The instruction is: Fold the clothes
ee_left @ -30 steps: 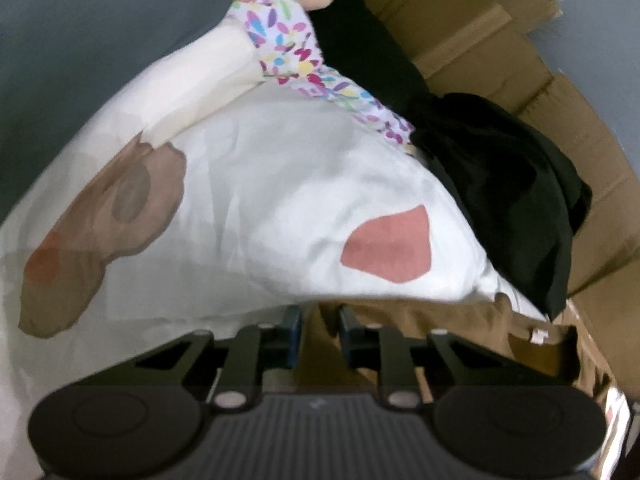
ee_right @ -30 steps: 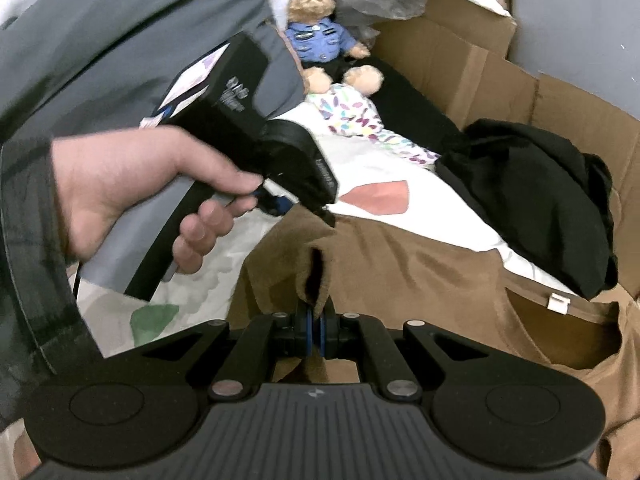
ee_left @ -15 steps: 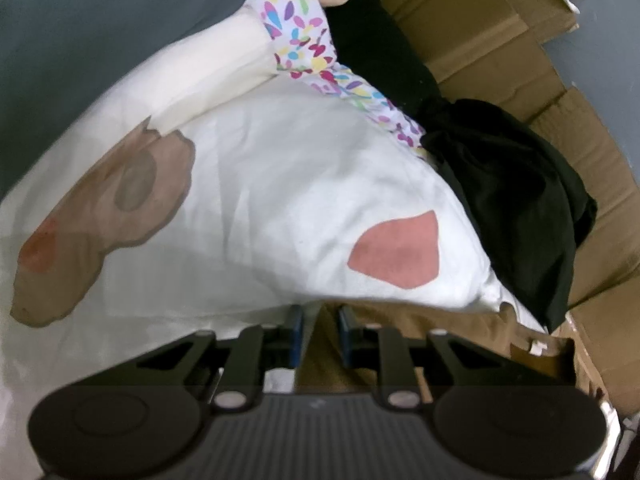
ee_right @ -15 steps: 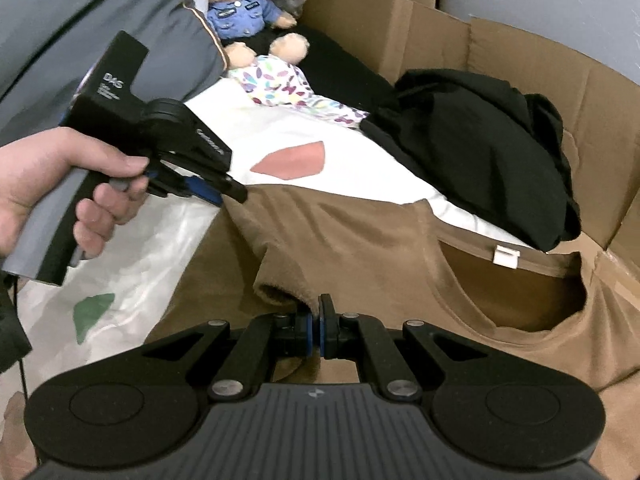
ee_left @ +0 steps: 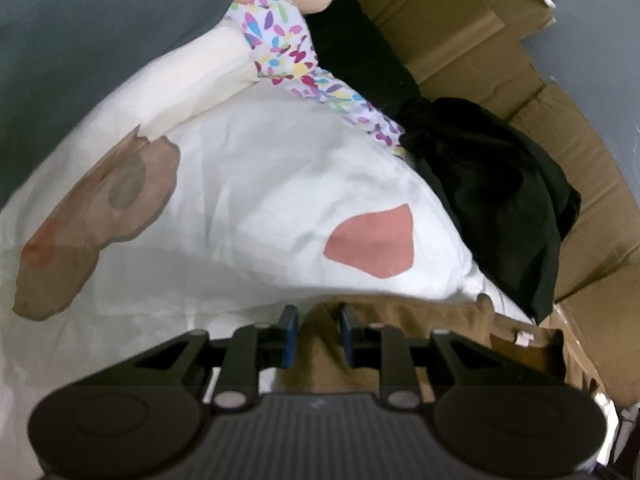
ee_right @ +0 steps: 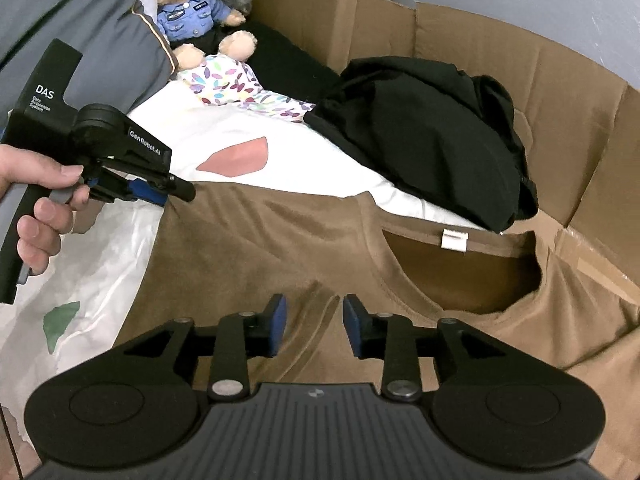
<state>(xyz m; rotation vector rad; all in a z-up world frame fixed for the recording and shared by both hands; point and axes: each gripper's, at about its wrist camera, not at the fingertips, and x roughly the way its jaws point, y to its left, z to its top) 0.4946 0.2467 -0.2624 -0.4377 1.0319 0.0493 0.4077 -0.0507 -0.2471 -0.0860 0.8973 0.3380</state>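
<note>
Right wrist view, scanning leftward edge first: hand (ee_right: pixel 38 216) gripping the handle of the left hand-held gripper (ee_right: pixel 176 194), its tips lying at the upper left corner of the brown T-shirt (ee_right: pixel 256 248), whether pinching cloth or not hard to tell from here. Spreading flat across the middle, that brown T-shirt, neckline and white label (ee_right: pixel 455 239) facing up, lying over a white sheet (ee_right: pixel 300 164) with a pink patch. Sitting beyond, a teddy bear (ee_right: pixel 192 8) in blue uniform. Hovering low over the shirt front, right hand-held gripper (ee_right: pixel 314 326), fingers parted, nothing between them. Lying further right, a black garment (ee_right: pixel 432 140) heaped against the cardboard wall (ee_right: pixel 560 92). Left wrist view, showing left hand-held gripper (ee_left: pixel 316 334) with blue pads apart, brown cloth (ee_left: pixel 400 324) lying between and beneath them, white sheet (ee_left: pixel 260 184) stretching ahead.
</note>
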